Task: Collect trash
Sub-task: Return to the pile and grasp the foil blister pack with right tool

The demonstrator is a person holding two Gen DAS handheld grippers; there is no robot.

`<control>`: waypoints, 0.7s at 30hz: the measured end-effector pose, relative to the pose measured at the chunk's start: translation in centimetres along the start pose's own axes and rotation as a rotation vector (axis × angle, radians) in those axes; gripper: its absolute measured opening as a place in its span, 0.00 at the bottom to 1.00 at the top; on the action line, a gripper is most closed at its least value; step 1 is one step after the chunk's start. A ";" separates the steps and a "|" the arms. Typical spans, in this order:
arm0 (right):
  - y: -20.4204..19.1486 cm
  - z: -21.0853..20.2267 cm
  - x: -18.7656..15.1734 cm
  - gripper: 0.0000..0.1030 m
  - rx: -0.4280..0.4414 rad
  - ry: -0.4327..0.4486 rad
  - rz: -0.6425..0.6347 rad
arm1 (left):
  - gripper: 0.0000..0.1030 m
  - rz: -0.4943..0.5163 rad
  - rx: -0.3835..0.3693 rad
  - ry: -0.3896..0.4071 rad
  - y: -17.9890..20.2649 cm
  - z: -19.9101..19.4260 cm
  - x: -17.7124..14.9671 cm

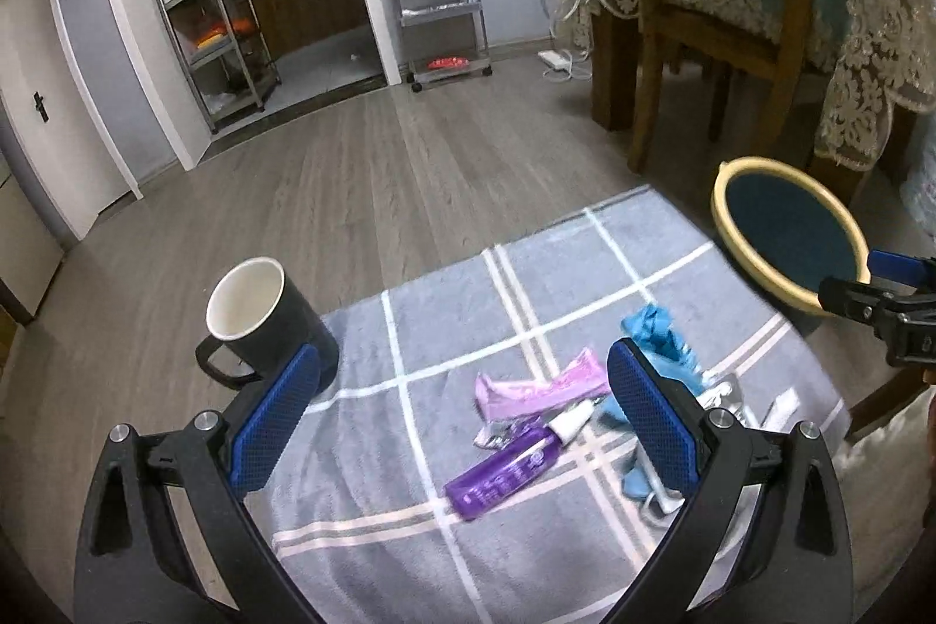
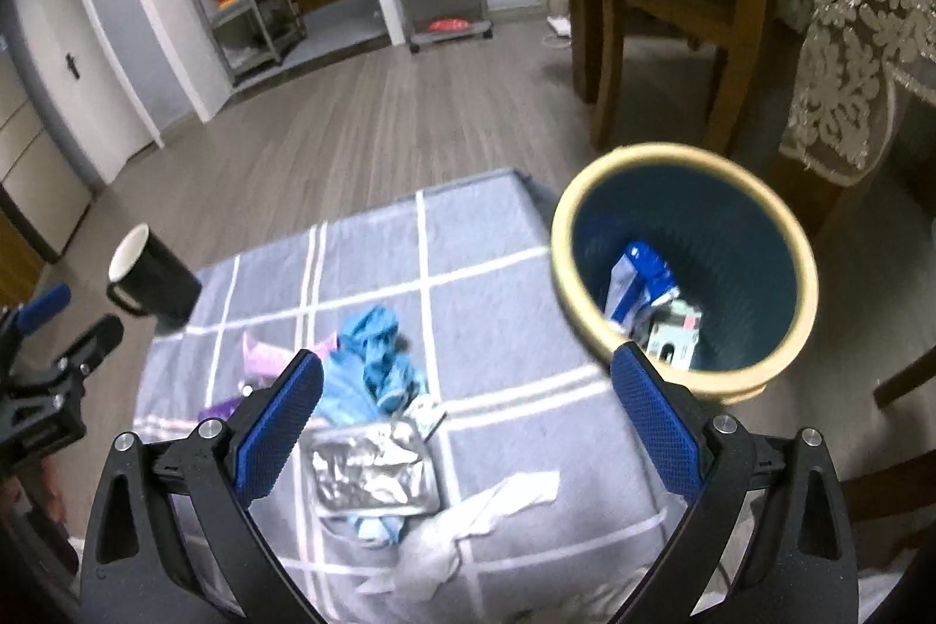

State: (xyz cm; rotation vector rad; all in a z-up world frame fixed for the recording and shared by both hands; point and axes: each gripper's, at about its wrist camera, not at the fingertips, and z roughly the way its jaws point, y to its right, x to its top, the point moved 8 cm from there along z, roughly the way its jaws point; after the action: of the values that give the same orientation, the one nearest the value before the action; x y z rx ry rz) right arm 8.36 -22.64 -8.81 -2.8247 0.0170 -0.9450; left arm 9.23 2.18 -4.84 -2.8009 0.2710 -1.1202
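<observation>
Purple and lying flat, a spray bottle rests at lower centre of the left view on a grey checked cloth, white cap toward upper right, beside a pink wrapper and blue cloth. Left gripper and right gripper both gape wide, empty. A crumpled foil packet lies low in the right view; the yellow-rimmed bin, right of centre, contains packaging, and a black mug stands left.
</observation>
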 end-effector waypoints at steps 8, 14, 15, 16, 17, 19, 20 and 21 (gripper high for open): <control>-0.4 2.9 -2.9 0.95 -0.020 -0.094 0.019 | 0.94 0.031 -0.006 -0.054 -0.4 1.3 -2.0; -2.8 5.2 -4.9 0.95 0.053 -0.180 -0.016 | 0.94 0.040 -0.029 -0.070 0.0 1.9 -2.3; -3.4 5.8 -5.5 0.95 0.069 -0.206 -0.026 | 0.94 0.039 -0.028 -0.075 -0.1 2.0 -2.4; -4.1 6.3 -6.1 0.95 0.088 -0.227 -0.038 | 0.94 0.037 -0.027 -0.078 -0.2 2.1 -2.4; -4.5 6.5 -6.4 0.95 0.096 -0.238 -0.049 | 0.94 0.029 -0.029 -0.081 -0.4 2.3 -2.4; -5.7 7.2 -7.0 0.95 0.110 -0.253 -0.081 | 0.94 0.007 -0.034 -0.088 -0.7 2.5 -2.3; -6.1 7.4 -7.2 0.95 0.110 -0.260 -0.092 | 0.94 -0.006 -0.034 -0.091 -0.9 2.6 -2.3; -6.5 7.8 -7.5 0.95 0.112 -0.271 -0.104 | 0.94 -0.013 -0.033 -0.094 -1.0 2.7 -2.3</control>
State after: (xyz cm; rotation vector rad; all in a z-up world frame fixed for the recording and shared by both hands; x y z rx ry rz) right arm 6.72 -14.55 -18.39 -2.8448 -0.2103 -0.5544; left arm 9.57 3.75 -8.17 -2.8775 0.2655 -0.9925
